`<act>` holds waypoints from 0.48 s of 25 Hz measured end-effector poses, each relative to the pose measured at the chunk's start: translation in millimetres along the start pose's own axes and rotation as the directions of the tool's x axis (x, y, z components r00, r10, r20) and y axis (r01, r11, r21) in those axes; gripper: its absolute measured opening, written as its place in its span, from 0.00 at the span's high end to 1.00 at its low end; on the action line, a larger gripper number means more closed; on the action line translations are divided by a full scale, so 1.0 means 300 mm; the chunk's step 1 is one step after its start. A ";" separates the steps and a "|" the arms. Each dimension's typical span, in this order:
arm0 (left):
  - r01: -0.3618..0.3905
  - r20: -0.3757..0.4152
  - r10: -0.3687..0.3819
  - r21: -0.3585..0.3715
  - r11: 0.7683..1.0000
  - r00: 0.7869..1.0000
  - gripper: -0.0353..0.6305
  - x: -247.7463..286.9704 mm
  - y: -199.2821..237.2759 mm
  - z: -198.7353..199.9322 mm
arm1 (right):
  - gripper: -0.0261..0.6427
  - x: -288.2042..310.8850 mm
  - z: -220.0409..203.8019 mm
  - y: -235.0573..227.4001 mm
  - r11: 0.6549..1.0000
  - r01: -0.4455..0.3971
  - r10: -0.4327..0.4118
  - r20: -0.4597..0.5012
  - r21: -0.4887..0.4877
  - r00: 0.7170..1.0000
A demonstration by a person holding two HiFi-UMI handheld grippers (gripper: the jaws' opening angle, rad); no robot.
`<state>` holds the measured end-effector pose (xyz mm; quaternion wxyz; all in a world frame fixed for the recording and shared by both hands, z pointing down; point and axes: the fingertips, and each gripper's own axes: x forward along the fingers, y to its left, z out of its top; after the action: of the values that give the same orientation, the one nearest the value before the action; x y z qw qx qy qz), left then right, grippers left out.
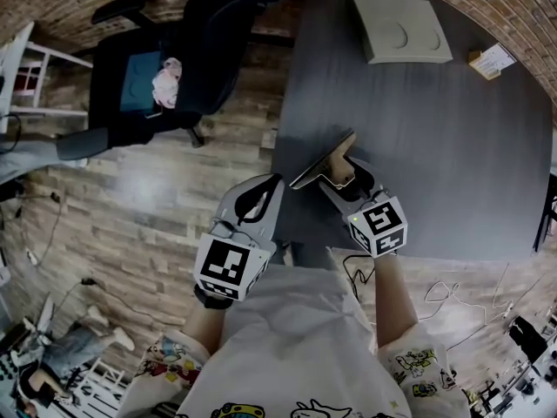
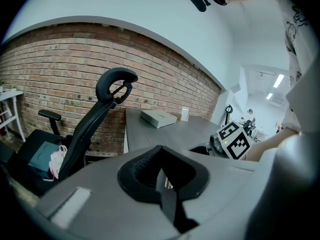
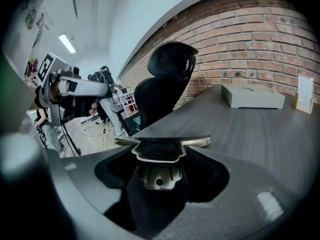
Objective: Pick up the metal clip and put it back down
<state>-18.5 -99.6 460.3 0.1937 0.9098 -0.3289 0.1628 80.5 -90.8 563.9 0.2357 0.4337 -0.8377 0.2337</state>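
Note:
The metal clip (image 1: pixel 324 165) is a flat, shiny spring clamp with a wide top plate. My right gripper (image 1: pixel 341 174) is shut on it and carries it over the near left part of the dark grey table (image 1: pixel 452 164). In the right gripper view the clip (image 3: pixel 160 151) sits squeezed between the jaws of my right gripper (image 3: pixel 160 170), its plate lying crosswise. My left gripper (image 1: pixel 261 203) hangs beside the table's left edge, shut and empty. The left gripper view shows that gripper (image 2: pixel 162 176) with its jaws pressed together, and the right gripper's marker cube (image 2: pixel 233 140) beyond.
A flat white box (image 1: pixel 400 29) lies at the table's far side, with a small card stand (image 1: pixel 490 61) to its right. A black office chair (image 1: pixel 165 68) stands left of the table on the wooden floor. Cables (image 1: pixel 452 299) trail near the person's right.

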 end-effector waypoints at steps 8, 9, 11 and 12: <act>-0.011 0.001 0.011 0.001 1.000 1.000 0.93 -0.006 0.011 -0.005 | 0.53 0.041 -0.035 0.001 0.994 0.009 -0.017 -0.070 -0.113 0.997; -0.012 0.000 0.012 0.000 1.000 1.000 0.93 -0.008 0.013 -0.006 | 0.53 0.045 -0.040 0.002 0.993 0.008 -0.017 -0.076 -0.117 0.997; -0.015 0.000 0.015 -0.003 1.000 1.000 0.93 -0.012 0.016 -0.008 | 0.53 0.052 -0.046 0.003 0.992 0.010 -0.020 -0.082 -0.124 0.996; -0.016 0.001 0.016 -0.004 1.000 1.000 0.93 -0.013 0.017 -0.009 | 0.53 0.055 -0.048 0.004 0.991 0.012 -0.023 -0.081 -0.130 0.996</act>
<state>-25.3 -99.8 462.3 0.1939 0.9068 -0.3367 0.1635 73.9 -91.8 584.6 0.2995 0.4149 -0.8369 0.1944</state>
